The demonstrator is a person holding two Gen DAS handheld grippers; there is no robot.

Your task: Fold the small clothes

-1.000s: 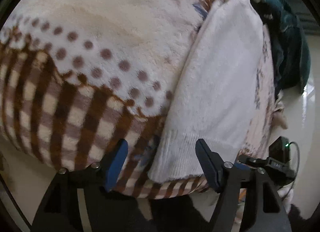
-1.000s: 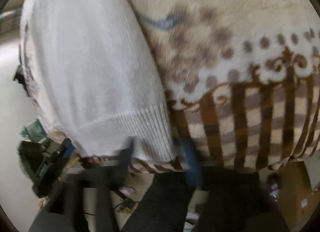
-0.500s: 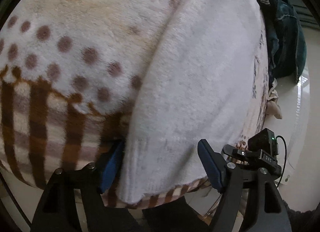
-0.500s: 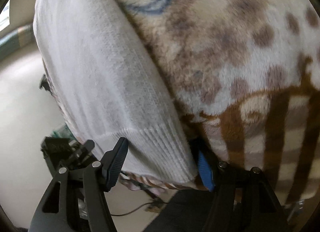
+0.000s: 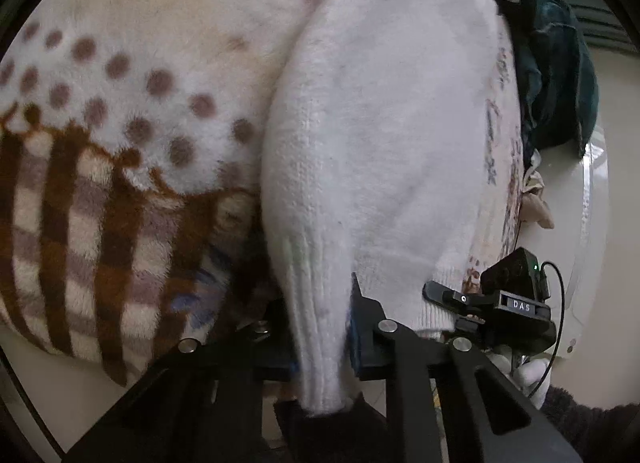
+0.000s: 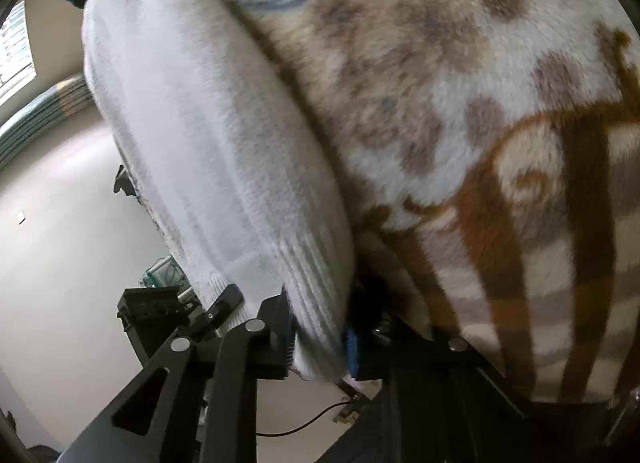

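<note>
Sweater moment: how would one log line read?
left tongs: shut on sweater hem | right tongs: shut on hem | blanket underneath

A fleecy blanket covers the surface, cream with brown dots and a brown checked border along its near edge. A white knitted garment lies directly on it, with a dark teal cloth at the far right.

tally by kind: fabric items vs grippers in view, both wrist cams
Garments being folded: 1, white knit garment
Bedding: 1, patterned blanket
Other cloth: 1, dark teal pile
Grippers: 2, left gripper and right gripper, each clamped on the garment's ribbed hem
Total: 5
</note>
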